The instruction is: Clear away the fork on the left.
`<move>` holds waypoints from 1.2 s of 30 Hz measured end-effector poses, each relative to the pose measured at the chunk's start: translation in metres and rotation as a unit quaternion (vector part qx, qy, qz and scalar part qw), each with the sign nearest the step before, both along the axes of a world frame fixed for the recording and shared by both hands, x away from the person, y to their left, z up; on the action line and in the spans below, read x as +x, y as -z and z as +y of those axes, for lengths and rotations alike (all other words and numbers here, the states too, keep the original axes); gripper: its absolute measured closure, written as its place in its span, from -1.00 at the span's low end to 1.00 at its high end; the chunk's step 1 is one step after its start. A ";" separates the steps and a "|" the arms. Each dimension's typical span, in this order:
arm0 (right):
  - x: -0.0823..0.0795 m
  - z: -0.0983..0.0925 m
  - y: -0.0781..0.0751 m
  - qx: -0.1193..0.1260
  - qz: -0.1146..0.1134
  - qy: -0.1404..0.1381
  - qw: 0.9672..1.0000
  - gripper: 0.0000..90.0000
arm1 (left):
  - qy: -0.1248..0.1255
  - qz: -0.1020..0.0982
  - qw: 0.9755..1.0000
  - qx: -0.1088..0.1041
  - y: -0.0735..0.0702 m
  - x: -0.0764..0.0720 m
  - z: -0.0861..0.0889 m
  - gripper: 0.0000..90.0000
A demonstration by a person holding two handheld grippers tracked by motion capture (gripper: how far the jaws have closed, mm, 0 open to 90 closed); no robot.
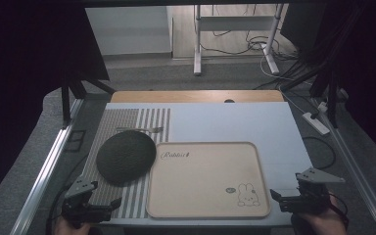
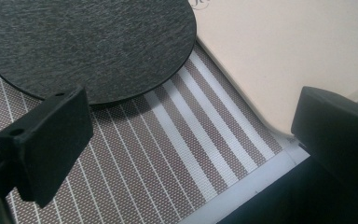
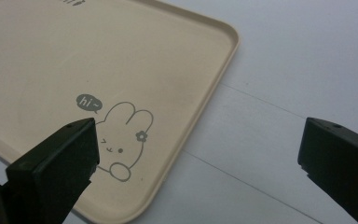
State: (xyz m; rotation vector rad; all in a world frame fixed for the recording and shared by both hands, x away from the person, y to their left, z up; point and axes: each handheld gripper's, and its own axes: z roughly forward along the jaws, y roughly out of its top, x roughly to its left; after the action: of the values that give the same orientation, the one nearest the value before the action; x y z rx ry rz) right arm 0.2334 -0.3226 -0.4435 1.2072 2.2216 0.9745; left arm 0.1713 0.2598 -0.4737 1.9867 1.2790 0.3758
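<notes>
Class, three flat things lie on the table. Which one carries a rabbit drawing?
The beige tray: a rabbit sits in its near right corner. The round dark plate and the striped mat have none.

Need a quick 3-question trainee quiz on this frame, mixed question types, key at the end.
1. True or false: the dark round plate lies inside the beige tray.
2. Which corner of the tray, in the high view, bears the rabbit drawing? A near right; B far left; C far right.
3. Fill in: the jaws of the left hand-held gripper stand ____, with nothing between them.

Key: 1 false, it lies on the striped placemat, its edge at the tray's left rim. 2 A. 3 open; the right hand-held gripper stands the same.
</notes>
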 end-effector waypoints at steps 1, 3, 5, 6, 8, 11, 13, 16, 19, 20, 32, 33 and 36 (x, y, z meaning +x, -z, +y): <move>0.000 0.000 0.000 0.000 -0.001 -0.002 1.000 -1.00 | 0.001 0.001 1.000 0.001 0.000 0.000 0.000 -1.00; 0.000 0.000 0.000 -0.001 0.000 -0.006 1.000 -1.00 | 0.003 0.002 1.000 0.002 0.000 0.001 -0.001 -1.00; 0.000 0.000 0.000 -0.001 0.000 -0.008 1.000 -1.00 | 0.005 0.004 1.000 0.003 0.000 0.001 -0.001 -1.00; -0.001 0.000 0.000 -0.001 0.001 -0.010 1.000 -1.00 | 0.006 0.004 1.000 0.003 0.000 0.001 -0.001 -1.00; -0.001 0.002 0.000 -0.005 0.002 -0.019 1.000 -1.00 | 0.007 0.005 1.000 0.002 0.000 0.001 -0.001 -1.00; -0.001 0.004 0.001 -0.012 0.001 -0.025 1.000 -1.00 | 0.009 0.006 1.000 0.003 0.000 0.001 -0.001 -1.00; -0.001 0.005 0.001 -0.019 0.001 -0.030 0.999 -1.00 | 0.011 0.008 1.000 0.004 0.000 0.002 -0.001 -1.00; -0.001 0.004 0.001 -0.014 0.003 -0.028 1.000 -1.00 | 0.013 0.011 1.000 0.006 0.001 0.002 -0.002 -1.00; -0.001 0.003 0.001 -0.012 0.004 -0.026 1.000 -1.00 | 0.014 0.013 1.000 0.005 0.001 0.003 -0.002 -1.00; -0.001 0.004 0.001 -0.013 0.004 -0.028 1.000 -1.00 | 0.015 0.015 1.000 0.004 0.001 0.003 -0.002 -1.00; 0.000 0.005 0.002 -0.020 0.009 -0.025 0.999 -1.00 | 0.019 0.010 1.000 -0.011 -0.001 0.009 0.001 -1.00; 0.000 0.005 0.002 -0.020 0.009 -0.025 0.999 -1.00 | 0.019 0.009 1.000 -0.010 -0.001 0.009 0.001 -1.00; 0.000 0.005 0.002 -0.019 0.009 -0.024 0.999 -1.00 | 0.019 0.008 1.000 -0.009 -0.002 0.012 0.000 -1.00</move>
State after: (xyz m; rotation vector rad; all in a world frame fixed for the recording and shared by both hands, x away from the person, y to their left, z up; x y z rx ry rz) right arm 0.2339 -0.3178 -0.4453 1.1562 2.2828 0.9380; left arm 0.1835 0.2602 -0.4719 2.0003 1.2478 0.3285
